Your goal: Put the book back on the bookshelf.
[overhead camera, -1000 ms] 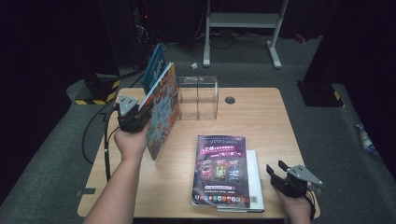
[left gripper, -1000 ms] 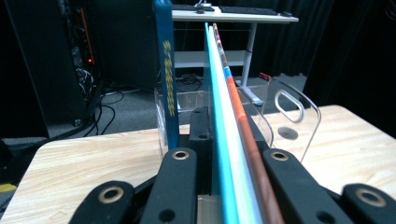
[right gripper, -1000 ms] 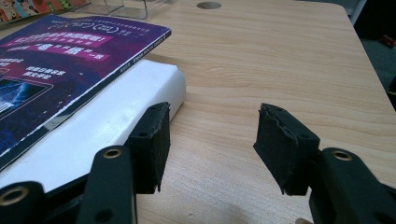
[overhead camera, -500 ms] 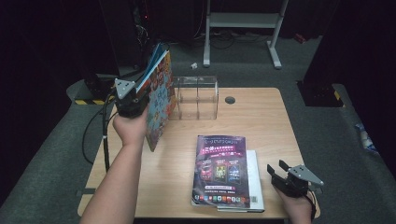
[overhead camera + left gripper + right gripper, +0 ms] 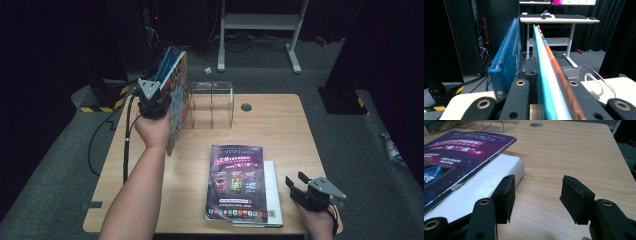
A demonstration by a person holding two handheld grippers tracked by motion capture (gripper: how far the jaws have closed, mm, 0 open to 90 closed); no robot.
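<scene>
the left tool [image 5: 159, 102] pinches a colourful picture book [image 5: 176, 102] upright at the counter's [image 5: 280, 125] far left beside the clear acrylic organizer [image 5: 211, 104], likely to slot it in, while the right tool [image 5: 301, 186] waits half open.

The colourful book [image 5: 177, 100] is standing upright on its edge, pinched between the jaws of the left gripper [image 5: 159, 102] and lifted off the bench. Its illustrated cover, busy with orange, red and blue, is facing away from the holding hand, toward the right. From the left gripper view the book [image 5: 549, 75] is running straight ahead of that gripper, a turquoise face and a reddish-orange spine edge rising between the two black jaws. A blue book [image 5: 507, 62] is leaning just beside it, on the left of the jaws, tilting slightly away and sitting outside the grip.
</scene>
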